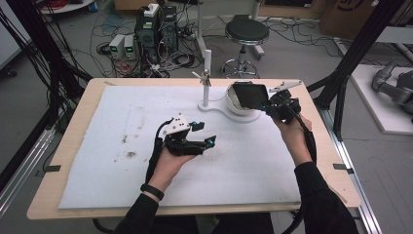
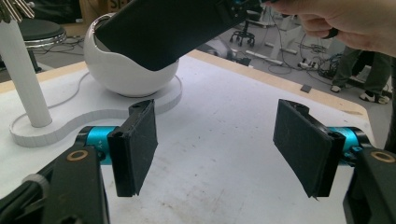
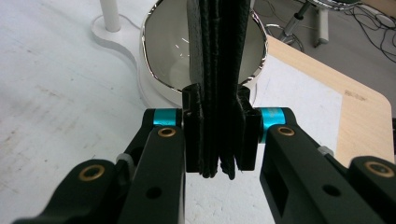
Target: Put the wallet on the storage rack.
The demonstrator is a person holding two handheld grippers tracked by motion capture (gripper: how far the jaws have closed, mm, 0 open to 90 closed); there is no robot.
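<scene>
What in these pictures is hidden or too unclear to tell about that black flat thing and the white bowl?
- Black wallet: in the right gripper view it is edge-on, so its faces are hidden; the right gripper covers its lower end.
- White bowl: in the high view the wallet hides most of its inside.
- Same bowl, left gripper view: the wallet covers its opening.
- Small clip on the white post: too small to make out.
- Left gripper: open, holding nothing.

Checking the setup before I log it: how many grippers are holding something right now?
1. The right gripper clamps a black wallet over the white bowl; the left gripper is open, mid-table.
</scene>
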